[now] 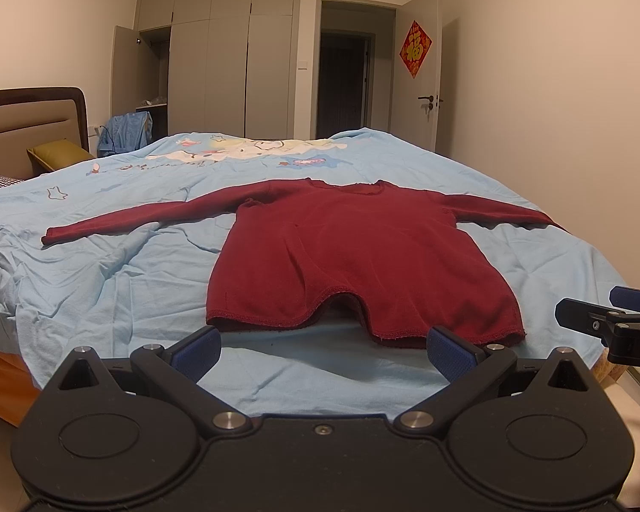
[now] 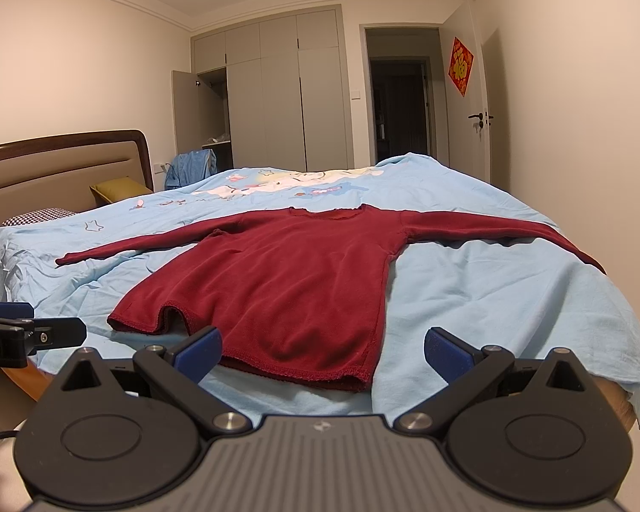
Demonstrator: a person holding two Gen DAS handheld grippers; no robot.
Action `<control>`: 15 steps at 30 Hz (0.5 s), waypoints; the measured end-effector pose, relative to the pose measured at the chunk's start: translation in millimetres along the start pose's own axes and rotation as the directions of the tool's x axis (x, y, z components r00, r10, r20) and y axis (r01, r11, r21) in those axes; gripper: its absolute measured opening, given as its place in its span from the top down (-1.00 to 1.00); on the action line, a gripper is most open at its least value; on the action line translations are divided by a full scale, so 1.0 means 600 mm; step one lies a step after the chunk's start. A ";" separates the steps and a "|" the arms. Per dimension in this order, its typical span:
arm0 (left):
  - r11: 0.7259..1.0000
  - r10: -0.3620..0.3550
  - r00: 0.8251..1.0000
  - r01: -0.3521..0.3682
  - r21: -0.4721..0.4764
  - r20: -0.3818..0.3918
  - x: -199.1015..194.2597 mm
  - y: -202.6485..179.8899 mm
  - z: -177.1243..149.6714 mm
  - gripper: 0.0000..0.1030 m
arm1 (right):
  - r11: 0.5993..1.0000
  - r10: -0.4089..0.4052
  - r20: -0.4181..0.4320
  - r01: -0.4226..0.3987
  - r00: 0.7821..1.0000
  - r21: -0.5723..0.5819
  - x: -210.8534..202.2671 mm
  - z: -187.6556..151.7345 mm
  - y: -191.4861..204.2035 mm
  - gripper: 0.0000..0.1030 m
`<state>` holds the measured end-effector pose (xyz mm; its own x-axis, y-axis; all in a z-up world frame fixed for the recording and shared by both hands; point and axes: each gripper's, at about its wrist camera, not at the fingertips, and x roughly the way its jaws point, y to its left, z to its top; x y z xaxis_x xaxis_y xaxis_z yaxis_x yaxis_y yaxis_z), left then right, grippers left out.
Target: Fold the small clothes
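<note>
Your left claw (image 1: pixel 322 352) and right claw (image 2: pixel 322 352), both wide and empty, face the red shirt's (image 1: pixel 354 256) hem on the bed (image 1: pixel 106 298), sleeves stretching sideways.

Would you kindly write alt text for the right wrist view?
A dark red long-sleeved top lies flat, sleeves spread, on a light blue bedsheet. The open right gripper sits near its hem, holding nothing, with the left gripper at the left edge.

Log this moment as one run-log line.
stage: pre-grasp | shirt: flat on bed, sleeves spread, unfolded | left gripper: open, near hem | right gripper: open, near hem
</note>
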<state>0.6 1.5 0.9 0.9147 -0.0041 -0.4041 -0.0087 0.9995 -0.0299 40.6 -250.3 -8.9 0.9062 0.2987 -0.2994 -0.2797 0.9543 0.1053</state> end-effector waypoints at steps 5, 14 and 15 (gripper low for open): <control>1.000 -0.005 1.000 0.005 -0.004 -0.006 0.006 -0.001 -0.007 -0.99 | 1.000 0.000 -0.003 0.000 1.000 0.001 0.000 -0.002 0.001 -1.00; 1.000 -0.006 0.997 0.005 -0.004 -0.077 0.025 0.004 -0.003 -0.99 | 1.000 0.003 -0.058 -0.003 0.998 -0.001 0.014 -0.001 0.002 -1.00; 1.000 0.000 0.996 -0.001 -0.004 -0.093 0.031 0.005 0.000 -0.99 | 1.000 0.004 -0.074 -0.004 0.997 -0.005 0.019 0.003 0.001 -1.00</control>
<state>17.5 4.1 -6.7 0.8733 -0.0069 -0.4872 -0.0109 0.9994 -0.0336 51.5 -246.6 -10.7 0.8791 0.3023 -0.3684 -0.2849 0.9531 0.1022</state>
